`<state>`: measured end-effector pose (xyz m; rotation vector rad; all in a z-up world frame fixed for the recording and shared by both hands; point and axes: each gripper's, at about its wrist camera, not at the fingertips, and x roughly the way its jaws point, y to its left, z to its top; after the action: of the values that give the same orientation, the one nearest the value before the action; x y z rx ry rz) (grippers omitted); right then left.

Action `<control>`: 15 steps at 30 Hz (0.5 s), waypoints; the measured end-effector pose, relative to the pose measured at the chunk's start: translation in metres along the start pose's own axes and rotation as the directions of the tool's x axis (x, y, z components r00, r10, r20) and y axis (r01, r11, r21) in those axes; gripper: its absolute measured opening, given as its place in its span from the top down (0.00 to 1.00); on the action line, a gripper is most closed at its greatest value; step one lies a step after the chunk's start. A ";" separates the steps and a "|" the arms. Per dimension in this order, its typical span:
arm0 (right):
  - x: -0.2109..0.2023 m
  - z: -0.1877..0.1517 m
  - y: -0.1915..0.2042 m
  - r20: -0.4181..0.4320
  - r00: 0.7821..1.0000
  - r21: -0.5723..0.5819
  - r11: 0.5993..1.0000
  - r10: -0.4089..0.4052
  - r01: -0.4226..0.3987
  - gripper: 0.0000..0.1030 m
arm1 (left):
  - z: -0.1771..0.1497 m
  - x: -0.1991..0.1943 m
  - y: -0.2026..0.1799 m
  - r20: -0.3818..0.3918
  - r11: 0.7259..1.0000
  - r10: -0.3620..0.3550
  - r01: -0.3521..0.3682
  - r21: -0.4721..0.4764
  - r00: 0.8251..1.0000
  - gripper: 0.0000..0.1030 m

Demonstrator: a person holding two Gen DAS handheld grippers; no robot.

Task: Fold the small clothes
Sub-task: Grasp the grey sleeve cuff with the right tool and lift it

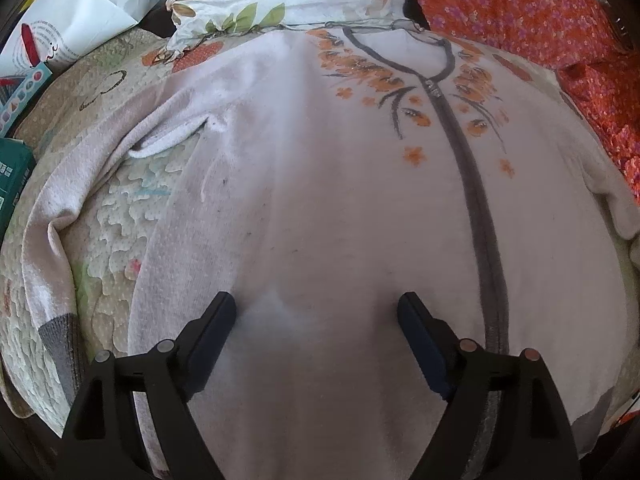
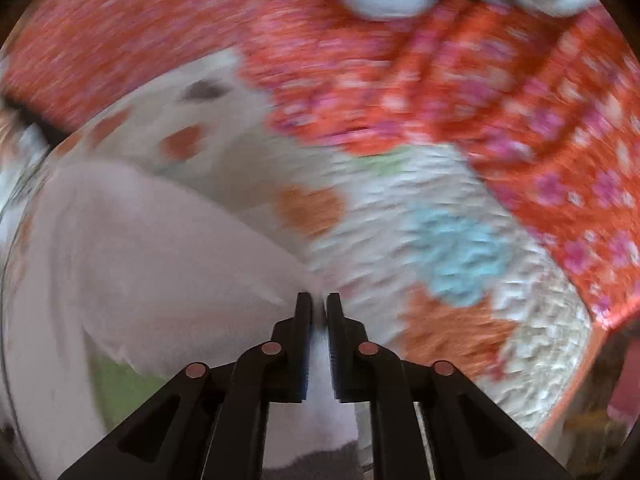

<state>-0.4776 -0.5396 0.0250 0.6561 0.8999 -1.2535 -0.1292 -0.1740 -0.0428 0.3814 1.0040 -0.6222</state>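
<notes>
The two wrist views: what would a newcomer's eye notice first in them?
In the left wrist view, a pale pink zip-up top with orange flower embroidery lies spread flat on a quilted bedspread, filling the middle, with the open left gripper above its lower part. In the blurred right wrist view, the right gripper has its jaws closed on a pale fold of the top, and a bright orange flowered cloth fills the upper right.
</notes>
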 end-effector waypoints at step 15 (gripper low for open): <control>-0.025 -0.050 -0.065 -0.021 0.972 0.317 0.923 0.235 -0.217 0.40 | 0.007 -0.005 -0.006 0.007 0.999 -0.037 0.037 -0.021 0.999 0.18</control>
<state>-0.5535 -0.4991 0.0244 1.0251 0.6539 -1.1814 -0.1307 -0.1812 -0.0356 0.3426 1.0122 -0.6457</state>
